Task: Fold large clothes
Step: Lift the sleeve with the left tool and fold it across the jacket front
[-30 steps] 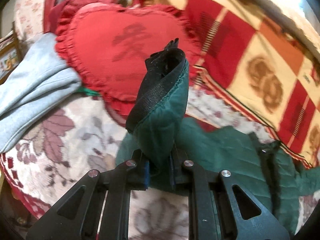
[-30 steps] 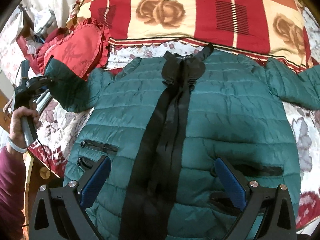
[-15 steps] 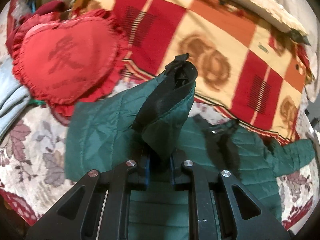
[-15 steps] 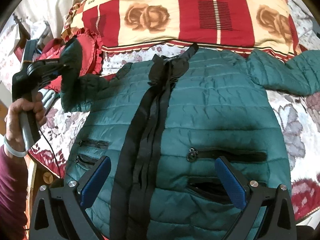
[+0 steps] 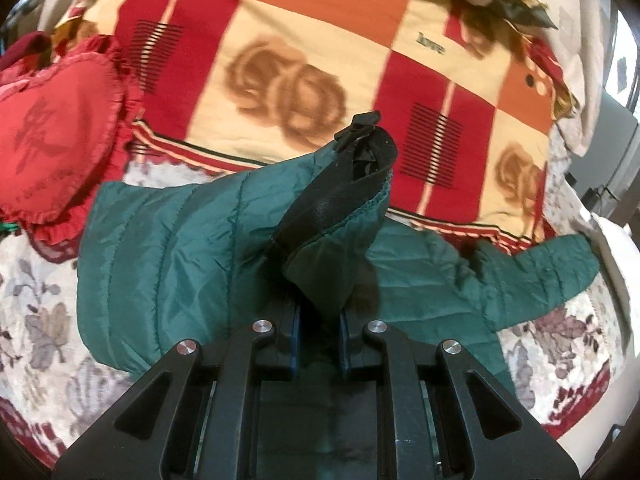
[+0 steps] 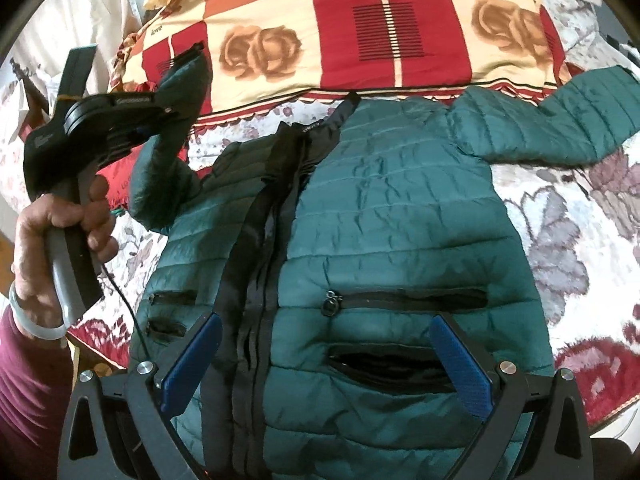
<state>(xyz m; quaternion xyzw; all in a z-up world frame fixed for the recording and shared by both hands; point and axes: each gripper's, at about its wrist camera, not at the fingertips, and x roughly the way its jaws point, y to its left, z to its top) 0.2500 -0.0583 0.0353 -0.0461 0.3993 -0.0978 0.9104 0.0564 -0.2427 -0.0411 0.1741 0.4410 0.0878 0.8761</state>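
A teal quilted puffer jacket lies front up on the bed, with a black zipper strip down its middle and its far sleeve spread out to the right. My left gripper is shut on the cuff of the jacket's near sleeve and holds it lifted above the bed; it shows in the right wrist view at the upper left. My right gripper is open and empty, hovering over the jacket's lower front by the pockets.
A red, cream and orange checked blanket lies folded at the head of the bed. A red heart-shaped cushion sits at the left. The floral bedspread shows around the jacket.
My left gripper has lifted the sleeve cuff and carried it rightward over the jacket body. The right gripper has stayed open while the view drifted slightly.
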